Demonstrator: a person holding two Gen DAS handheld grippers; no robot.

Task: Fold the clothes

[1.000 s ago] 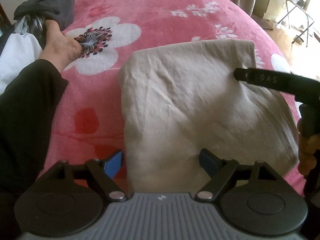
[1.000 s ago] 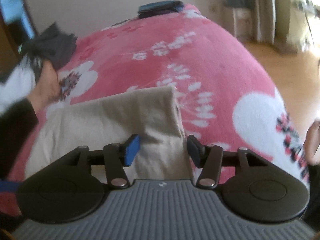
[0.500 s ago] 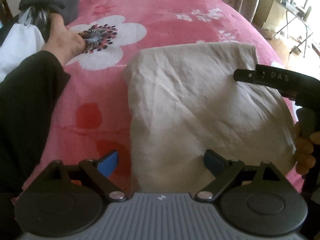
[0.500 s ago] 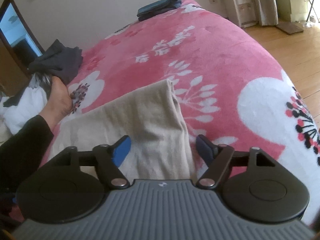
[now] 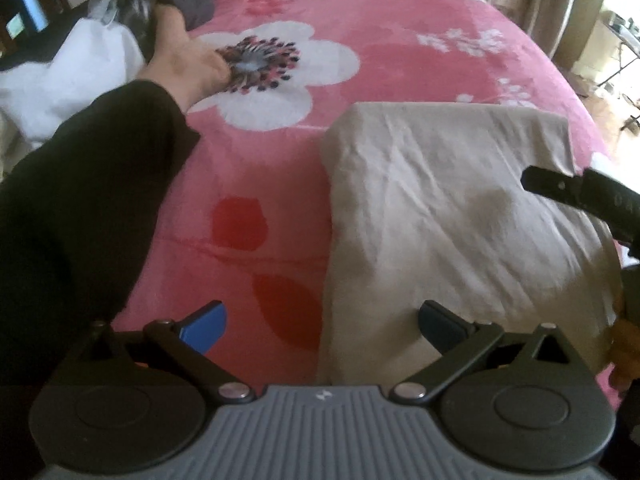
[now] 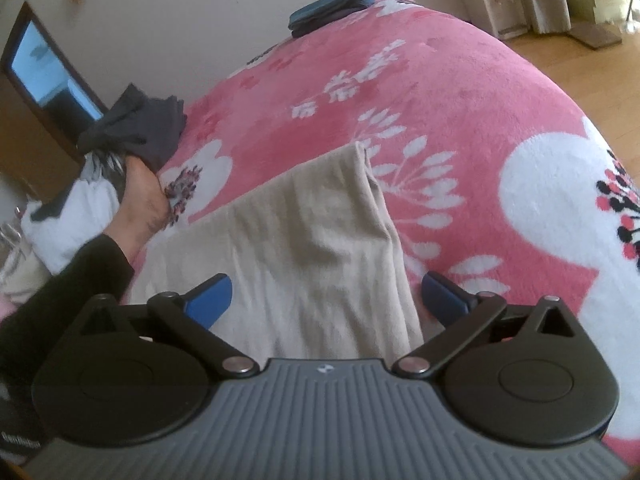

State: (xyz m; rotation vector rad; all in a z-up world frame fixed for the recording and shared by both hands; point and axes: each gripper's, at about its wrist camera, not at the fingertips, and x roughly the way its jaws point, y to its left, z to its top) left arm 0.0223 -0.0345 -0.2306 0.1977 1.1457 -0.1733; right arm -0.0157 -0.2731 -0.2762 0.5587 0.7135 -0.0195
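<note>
Left wrist view: the left gripper [image 5: 322, 322] is opening, its blue pads clear of cloth. The folded beige fabric garment [image 5: 452, 216] lies flat on the pink floral fleece blanket [image 5: 260, 152], its left edge between the jaws.

Right wrist view: the right gripper [image 6: 326, 296] is opening, spanning the garment's right edge [image 6: 316, 248] without pressing it.

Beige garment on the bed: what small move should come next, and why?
Probably lift both tools clear. The beige garment lies folded flat on the pink blanket, and the left tool and right tool are opening, their pads not pressing the cloth.
</note>
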